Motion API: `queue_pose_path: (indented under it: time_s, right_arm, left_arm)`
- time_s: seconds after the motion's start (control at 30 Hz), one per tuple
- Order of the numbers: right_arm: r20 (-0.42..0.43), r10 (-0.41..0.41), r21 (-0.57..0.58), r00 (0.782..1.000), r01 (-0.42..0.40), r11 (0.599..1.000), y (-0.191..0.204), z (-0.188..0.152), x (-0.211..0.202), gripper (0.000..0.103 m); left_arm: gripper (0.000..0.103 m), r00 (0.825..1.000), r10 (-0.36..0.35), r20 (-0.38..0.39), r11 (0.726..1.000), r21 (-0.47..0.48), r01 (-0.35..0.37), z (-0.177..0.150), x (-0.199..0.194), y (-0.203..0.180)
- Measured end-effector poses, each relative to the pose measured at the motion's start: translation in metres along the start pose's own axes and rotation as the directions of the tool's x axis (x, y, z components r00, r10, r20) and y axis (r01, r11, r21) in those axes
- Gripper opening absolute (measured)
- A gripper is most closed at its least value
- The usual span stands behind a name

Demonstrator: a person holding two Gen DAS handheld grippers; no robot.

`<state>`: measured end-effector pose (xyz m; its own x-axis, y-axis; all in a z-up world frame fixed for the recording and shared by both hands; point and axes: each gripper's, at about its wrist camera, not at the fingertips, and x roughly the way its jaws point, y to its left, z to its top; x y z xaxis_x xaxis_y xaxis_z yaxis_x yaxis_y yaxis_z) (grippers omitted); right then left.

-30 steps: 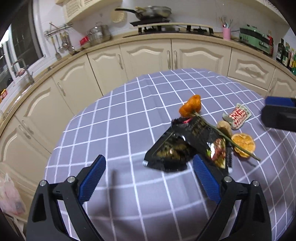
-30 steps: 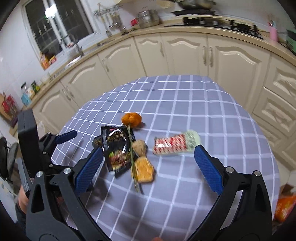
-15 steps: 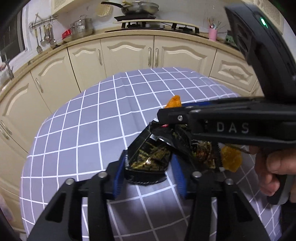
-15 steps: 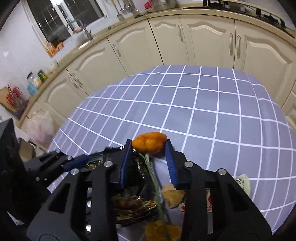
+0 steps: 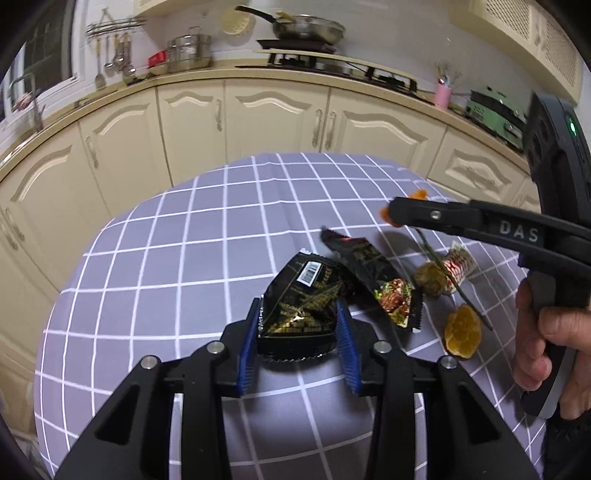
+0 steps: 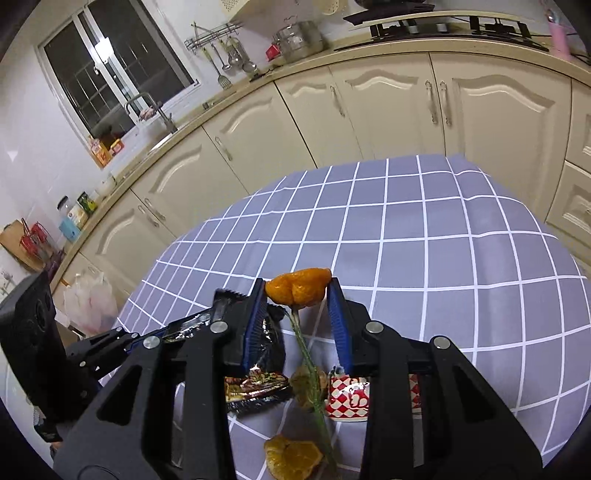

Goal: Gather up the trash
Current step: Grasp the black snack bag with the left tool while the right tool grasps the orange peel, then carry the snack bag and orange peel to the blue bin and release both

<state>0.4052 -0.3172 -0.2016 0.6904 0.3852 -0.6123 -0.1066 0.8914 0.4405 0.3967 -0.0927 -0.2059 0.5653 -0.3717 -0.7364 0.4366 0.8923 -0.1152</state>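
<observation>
On the checked tablecloth (image 5: 177,251), crumpled black wrapper (image 5: 299,310) glints gold print.

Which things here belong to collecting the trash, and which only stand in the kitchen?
Trash job:
- black snack wrapper, in left gripper
- orange peel, in right gripper
- second black wrapper
- red-white packet
- green stalk
- flat peel piece

Only standing about:
- frying pan
- steel pot
- pink cup

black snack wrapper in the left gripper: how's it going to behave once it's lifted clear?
Probably floppy: the black snack wrapper is thin crinkled film, already buckled between the left gripper pads. Likely very light, since it looks torn open and flat. The glossy foil may slip, and its free end touches a second wrapper, so that could drag along.
</observation>
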Motion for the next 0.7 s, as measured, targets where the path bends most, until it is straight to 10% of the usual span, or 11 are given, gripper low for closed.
queue_pose_path:
  time_s: [0.7]
  right_arm:
    - [0.186,0.159,-0.023,0.970,-0.157,0.987,0.043,-0.054,-0.157,0.032]
  left_arm:
    - [0.037,0.971,0.056,0.234,0.988,-0.155,-0.020,-0.067,-0.136,-0.040]
